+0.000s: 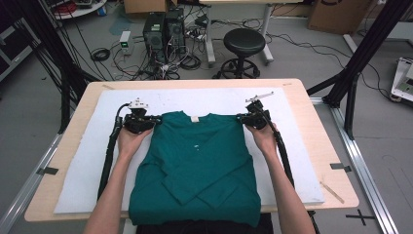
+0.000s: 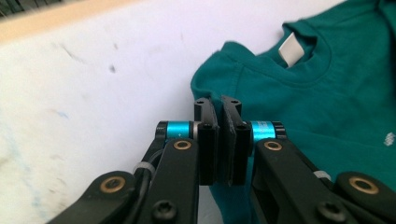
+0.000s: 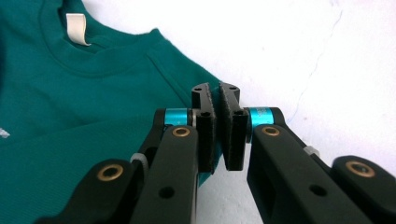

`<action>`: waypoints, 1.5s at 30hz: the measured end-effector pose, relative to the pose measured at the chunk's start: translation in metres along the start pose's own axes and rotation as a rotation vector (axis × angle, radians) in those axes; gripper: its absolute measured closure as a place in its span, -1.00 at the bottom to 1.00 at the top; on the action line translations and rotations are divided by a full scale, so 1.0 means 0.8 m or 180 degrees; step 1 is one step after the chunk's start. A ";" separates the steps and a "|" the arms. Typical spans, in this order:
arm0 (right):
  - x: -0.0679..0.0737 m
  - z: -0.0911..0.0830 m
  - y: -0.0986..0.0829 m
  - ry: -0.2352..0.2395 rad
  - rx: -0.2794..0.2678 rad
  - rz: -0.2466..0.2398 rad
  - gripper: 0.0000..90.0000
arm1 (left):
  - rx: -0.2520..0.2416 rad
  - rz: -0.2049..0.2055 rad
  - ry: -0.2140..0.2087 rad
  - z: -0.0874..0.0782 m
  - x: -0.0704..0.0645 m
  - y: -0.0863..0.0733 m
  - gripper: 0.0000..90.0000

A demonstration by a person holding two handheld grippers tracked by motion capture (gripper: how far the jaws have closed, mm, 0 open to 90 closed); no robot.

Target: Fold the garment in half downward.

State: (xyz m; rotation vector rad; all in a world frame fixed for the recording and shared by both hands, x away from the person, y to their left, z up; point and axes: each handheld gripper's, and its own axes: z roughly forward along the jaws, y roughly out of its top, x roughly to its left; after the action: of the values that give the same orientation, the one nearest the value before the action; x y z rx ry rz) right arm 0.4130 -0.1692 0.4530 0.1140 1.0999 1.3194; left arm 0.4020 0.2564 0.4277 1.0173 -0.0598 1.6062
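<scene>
On the white mat (image 1: 87, 170), your left hand-held gripper (image 2: 219, 105) and right hand-held gripper (image 3: 215, 93) each clamp a shoulder of the green shirt (image 1: 199, 161).

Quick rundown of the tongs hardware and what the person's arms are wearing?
Both the left tongs and right tongs are black, with brass-coloured pivot bushings, cyan anodised barrels and ribbed pads. A black cable trails from each; a grey plate sits on top. Forearms are bare, no sleeves.
</scene>
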 end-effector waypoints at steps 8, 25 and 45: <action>0.004 -0.024 0.016 -0.0004 -0.0160 -0.0041 0.92 | -0.0184 -0.0092 0.0030 -0.023 0.000 0.014 0.90; -0.007 -0.045 0.069 -0.0134 -0.0396 -0.0070 0.92 | -0.0403 -0.0136 0.0142 -0.028 0.014 0.068 0.90; -0.013 -0.076 0.085 -0.0222 -0.0812 -0.0030 0.92 | -0.0697 0.0069 0.0122 -0.053 0.002 0.117 0.90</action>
State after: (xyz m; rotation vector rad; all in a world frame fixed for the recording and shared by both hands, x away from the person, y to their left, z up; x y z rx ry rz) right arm 0.3244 -0.1859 0.4695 -0.0341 0.8645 1.4254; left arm 0.3009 0.2499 0.4464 0.8188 -0.2165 1.5996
